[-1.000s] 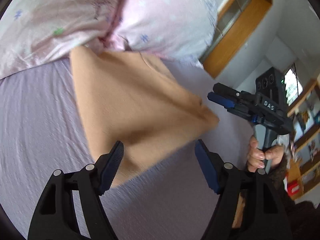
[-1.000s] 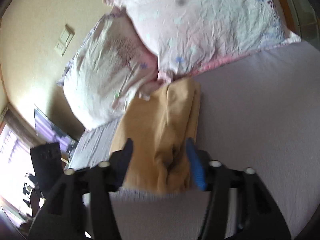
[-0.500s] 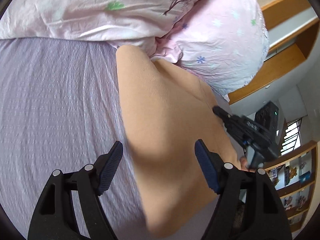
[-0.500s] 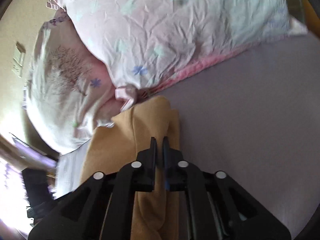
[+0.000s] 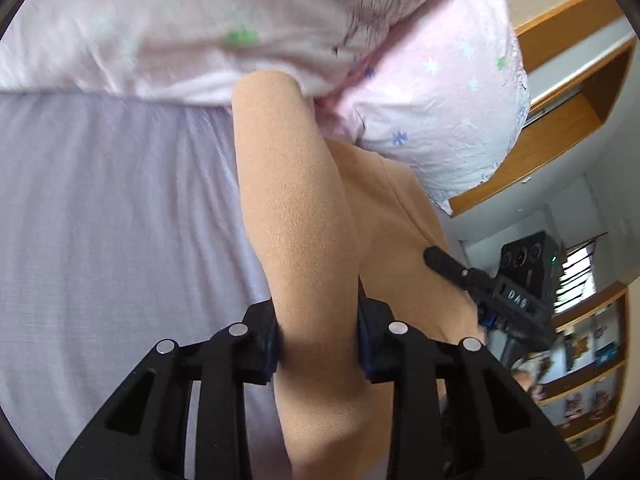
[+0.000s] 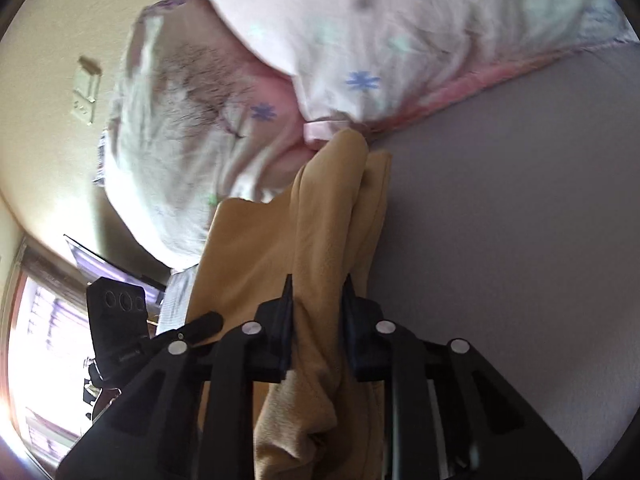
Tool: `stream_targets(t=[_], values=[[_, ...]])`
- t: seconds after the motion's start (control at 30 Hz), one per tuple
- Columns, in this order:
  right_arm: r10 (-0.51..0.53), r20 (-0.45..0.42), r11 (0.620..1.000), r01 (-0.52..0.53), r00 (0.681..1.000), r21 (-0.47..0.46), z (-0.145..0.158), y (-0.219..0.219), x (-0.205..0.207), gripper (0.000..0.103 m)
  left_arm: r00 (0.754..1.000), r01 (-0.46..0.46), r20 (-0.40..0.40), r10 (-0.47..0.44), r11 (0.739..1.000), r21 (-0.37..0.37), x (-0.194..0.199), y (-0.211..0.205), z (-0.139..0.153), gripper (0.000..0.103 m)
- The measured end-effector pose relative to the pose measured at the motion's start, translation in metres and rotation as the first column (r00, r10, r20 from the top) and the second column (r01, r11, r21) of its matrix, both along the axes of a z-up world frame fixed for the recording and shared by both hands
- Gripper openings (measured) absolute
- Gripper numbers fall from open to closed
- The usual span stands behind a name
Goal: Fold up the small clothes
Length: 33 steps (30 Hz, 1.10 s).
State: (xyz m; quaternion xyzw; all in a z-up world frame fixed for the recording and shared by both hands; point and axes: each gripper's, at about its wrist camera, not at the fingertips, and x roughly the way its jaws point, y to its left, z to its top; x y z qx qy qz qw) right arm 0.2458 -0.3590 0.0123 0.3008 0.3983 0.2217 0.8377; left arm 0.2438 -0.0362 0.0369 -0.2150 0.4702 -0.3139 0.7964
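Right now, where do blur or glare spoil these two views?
Left wrist: the pillows are smeared by motion, while the garment near the left gripper is sharp. Right wrist: the window is blown out white, and the pillows are soft.

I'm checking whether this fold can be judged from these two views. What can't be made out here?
- Near end of the tan garment: left wrist view, hidden behind the left gripper and cut by the bottom edge.
- Garment type: neither view shows its full outline.
- Its far tip: right wrist view, tucked under the pillows.
- Pillow print: blurred in both views.
- Right gripper pads: buried in cloth.
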Motion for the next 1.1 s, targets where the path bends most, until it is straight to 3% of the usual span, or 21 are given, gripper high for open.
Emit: stream_targets(t=[0.1,0.2,0.23,0.3,0.37,0.43,0.53,0.63,0.73,0.83,0.87,0.9,0.93,1.0,1.1], values=[[0.056,-0.005,0.997,-0.057,0.998,-0.049,-0.002,0.040,0.012,0.021,0.997,-0.066,0.043,0.064,0.996,0.057,-0.001,0.029,0.005,0.034],[0.051,-0.027,0.983,-0.055,0.998,-0.178,-0.005,0.069,0.017,0.034,0.994,-0.108,0.003,0.109,0.988,0.110,0.004,0.047,-0.007,0.037],[0.031,-0.002,0.978,-0.031,1.000,-0.208,0.004,0.070,0.010,0.040,0.993,-0.118,0.019,0.117,0.988,0.098,-0.003,0.054,-0.003,0.037],[-0.012,0.091,0.976,0.031,0.996,-0.215,0.028,0.064,-0.013,0.074,0.987,-0.128,0.115,0.115,0.985,0.115,-0.025,0.058,0.016,0.037],[0.006,0.184,0.988,0.023,0.983,-0.152,0.050,0.060,-0.039,0.082,0.977,-0.095,0.201,0.076,0.992,0.083,-0.053,0.057,0.035,0.041],[0.083,0.214,0.993,-0.063,0.973,-0.097,0.060,0.066,-0.055,0.085,0.970,-0.041,0.242,0.027,0.998,0.056,-0.076,0.052,0.044,0.053],[0.168,0.141,0.985,-0.160,0.976,-0.066,0.048,0.082,-0.057,0.088,0.976,0.038,0.211,-0.048,0.998,0.051,-0.091,0.028,0.037,0.059],[0.102,0.002,0.990,-0.102,0.995,-0.101,0.010,0.080,-0.047,0.089,0.990,0.054,0.127,-0.069,0.991,0.120,-0.088,0.007,0.010,0.059],[0.086,-0.020,0.993,-0.088,0.996,-0.082,-0.002,0.072,-0.060,0.089,0.986,0.048,0.151,-0.076,0.982,0.184,-0.103,0.000,0.005,0.059],[0.072,0.045,0.985,-0.064,0.996,-0.158,0.018,0.069,-0.094,0.095,0.979,0.016,0.194,-0.056,0.979,0.201,-0.121,0.006,0.016,0.060],[0.068,0.073,0.981,-0.053,0.995,-0.187,0.023,0.068,-0.105,0.101,0.977,-0.004,0.209,-0.041,0.978,0.210,-0.129,0.012,0.020,0.068],[0.050,0.098,0.973,-0.026,0.994,-0.231,0.026,0.069,-0.115,0.101,0.974,-0.031,0.224,-0.022,0.973,0.228,-0.135,0.017,0.021,0.082],[0.033,0.108,0.961,-0.002,0.994,-0.278,0.024,0.066,-0.127,0.101,0.971,-0.076,0.241,0.010,0.960,0.269,-0.142,0.022,0.022,0.090],[-0.019,0.107,0.901,0.064,0.994,-0.429,0.021,0.074,-0.141,0.101,0.960,-0.155,0.275,0.056,0.922,0.355,-0.149,0.026,0.019,0.095],[-0.041,0.099,0.819,0.090,0.994,-0.567,0.005,0.091,-0.142,0.101,0.957,-0.182,0.285,0.055,0.879,0.441,-0.150,0.025,0.013,0.097]])
